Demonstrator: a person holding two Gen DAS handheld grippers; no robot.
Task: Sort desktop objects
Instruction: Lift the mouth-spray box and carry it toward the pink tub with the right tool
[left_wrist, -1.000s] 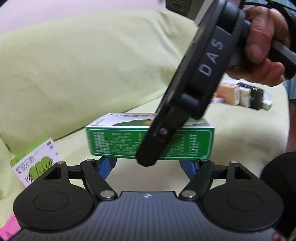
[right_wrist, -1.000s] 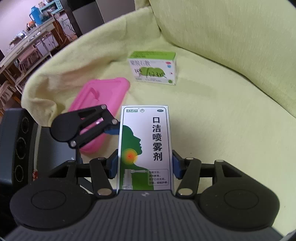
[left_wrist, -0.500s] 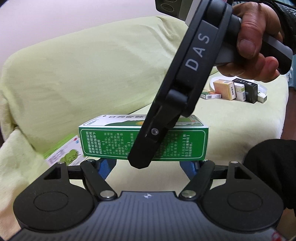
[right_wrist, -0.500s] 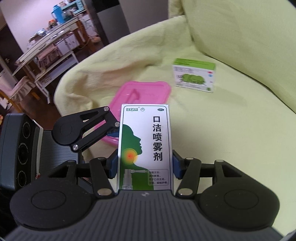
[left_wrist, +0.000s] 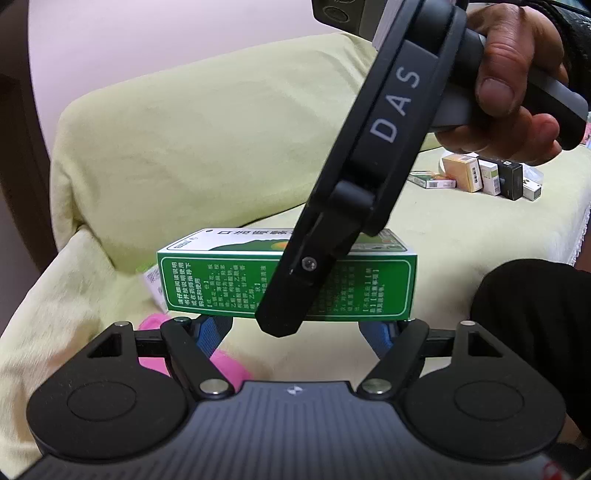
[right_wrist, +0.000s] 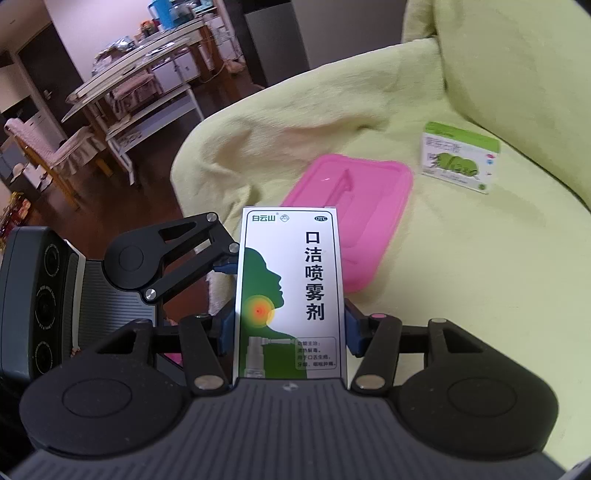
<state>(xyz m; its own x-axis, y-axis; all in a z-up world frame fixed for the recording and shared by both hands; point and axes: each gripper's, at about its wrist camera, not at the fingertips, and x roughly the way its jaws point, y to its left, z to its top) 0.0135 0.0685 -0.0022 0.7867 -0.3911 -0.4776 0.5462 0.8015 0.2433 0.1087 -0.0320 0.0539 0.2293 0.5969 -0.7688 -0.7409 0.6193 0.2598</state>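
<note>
A green and white spray box (right_wrist: 291, 295) is held in the air, and my right gripper (right_wrist: 290, 325) is shut across its width. In the left wrist view the same box (left_wrist: 221, 284) shows its green side, crossed by a right gripper finger (left_wrist: 295, 295) and the hand (left_wrist: 517, 85) holding that gripper. My left gripper (left_wrist: 293, 325) stands wide open just under the box, its blue pads (left_wrist: 210, 330) partly hidden behind it. From the right wrist view the left gripper (right_wrist: 221, 264) sits against the box's left side.
A pink lid (right_wrist: 354, 221) lies on the yellow-green sofa cover (right_wrist: 461, 277), below the held box. A green and white carton (right_wrist: 458, 158) stands beyond it. Several small boxes (left_wrist: 491, 177) line the seat's far end. Tables and chairs (right_wrist: 122, 92) fill the room beyond the armrest.
Both grippers and the held box have swung left toward the sofa's armrest end. The pink lid now shows under my left gripper. The grip on the box is unchanged.
</note>
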